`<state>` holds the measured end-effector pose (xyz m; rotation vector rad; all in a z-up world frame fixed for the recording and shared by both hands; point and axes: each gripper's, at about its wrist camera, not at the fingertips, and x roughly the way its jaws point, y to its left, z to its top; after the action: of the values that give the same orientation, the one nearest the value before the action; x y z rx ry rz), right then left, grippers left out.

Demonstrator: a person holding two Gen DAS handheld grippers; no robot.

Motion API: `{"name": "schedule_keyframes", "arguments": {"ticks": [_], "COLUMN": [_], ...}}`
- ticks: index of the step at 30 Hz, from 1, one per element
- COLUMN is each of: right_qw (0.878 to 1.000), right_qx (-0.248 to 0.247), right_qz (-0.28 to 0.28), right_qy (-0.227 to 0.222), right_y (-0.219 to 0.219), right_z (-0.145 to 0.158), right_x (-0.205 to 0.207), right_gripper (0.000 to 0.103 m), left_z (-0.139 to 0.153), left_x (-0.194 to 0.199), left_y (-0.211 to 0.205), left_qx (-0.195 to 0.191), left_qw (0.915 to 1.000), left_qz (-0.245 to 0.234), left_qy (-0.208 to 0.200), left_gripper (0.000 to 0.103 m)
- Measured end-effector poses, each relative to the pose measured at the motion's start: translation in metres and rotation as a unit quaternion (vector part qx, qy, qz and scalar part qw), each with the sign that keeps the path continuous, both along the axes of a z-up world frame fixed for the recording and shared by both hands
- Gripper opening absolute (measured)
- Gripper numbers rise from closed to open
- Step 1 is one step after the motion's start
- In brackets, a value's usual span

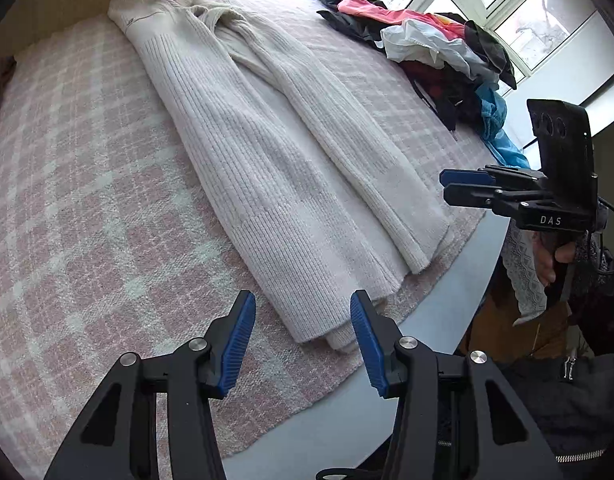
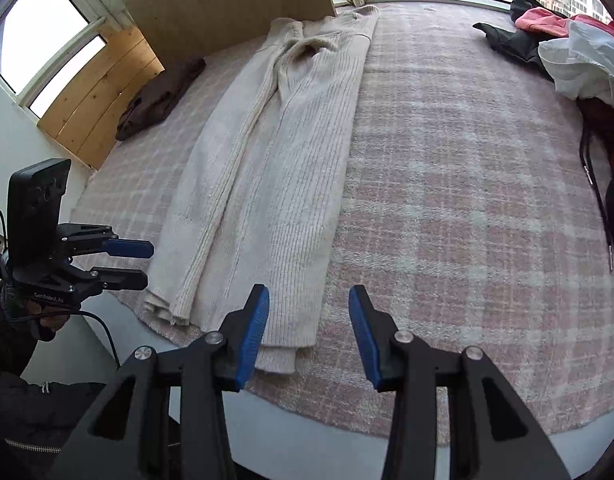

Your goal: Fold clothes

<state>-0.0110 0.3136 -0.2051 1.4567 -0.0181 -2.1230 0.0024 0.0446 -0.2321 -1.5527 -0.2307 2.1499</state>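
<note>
A long cream ribbed knit garment [image 1: 267, 152] lies flat on the pink plaid blanket [image 1: 75, 200], folded lengthwise into a narrow strip, its hem near the front edge. It also shows in the right wrist view [image 2: 283, 168]. My left gripper [image 1: 303, 320] is open and empty, just above the hem's near end. My right gripper [image 2: 309, 320] is open and empty, hovering at the hem's right corner. Each gripper shows in the other's view: the right one [image 1: 445, 188] at the right, the left one [image 2: 149, 262] at the left, both off the garment.
A pile of mixed clothes [image 1: 435, 52] lies at the far right of the bed, also in the right wrist view [image 2: 579, 52]. A dark brown garment [image 2: 159, 96] lies by the wooden headboard [image 2: 227, 4]. The blanket's front edge overhangs a grey mattress edge [image 1: 447, 304].
</note>
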Motion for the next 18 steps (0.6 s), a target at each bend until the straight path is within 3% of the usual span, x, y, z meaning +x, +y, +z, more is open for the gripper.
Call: {"name": "schedule_keyframes", "arguments": {"ticks": [4, 8, 10, 11, 13, 18], "right_qw": [1.000, 0.999, 0.998, 0.998, 0.998, 0.994], "right_qx": [0.003, 0.034, 0.040, 0.031, 0.024, -0.080], "right_qz": [0.011, 0.035, 0.051, 0.058, 0.064, 0.039], "right_qy": [-0.006, 0.022, 0.026, 0.019, 0.003, -0.065], "right_y": [-0.009, -0.018, -0.021, -0.022, -0.022, -0.001], "right_z": [-0.011, -0.010, -0.010, -0.010, -0.009, -0.004], "right_x": [0.003, 0.012, 0.014, 0.013, 0.008, -0.011], "right_gripper": [0.041, 0.041, 0.033, 0.021, 0.016, 0.014], "left_z": [-0.004, -0.006, -0.005, -0.005, -0.004, 0.000], "left_x": [-0.004, -0.005, -0.003, -0.002, -0.001, -0.009], "left_y": [0.010, 0.021, 0.026, 0.028, 0.031, 0.019], "left_qx": [0.000, -0.020, -0.043, -0.054, -0.067, 0.011], "left_qw": [0.9999, 0.9997, 0.9991, 0.9985, 0.9975, 0.9998], "left_qz": [0.002, -0.002, -0.008, -0.011, -0.015, 0.012], "left_qy": [-0.012, -0.011, 0.002, 0.008, 0.018, 0.008], "left_gripper": [0.047, 0.047, 0.046, 0.043, 0.018, 0.013]}}
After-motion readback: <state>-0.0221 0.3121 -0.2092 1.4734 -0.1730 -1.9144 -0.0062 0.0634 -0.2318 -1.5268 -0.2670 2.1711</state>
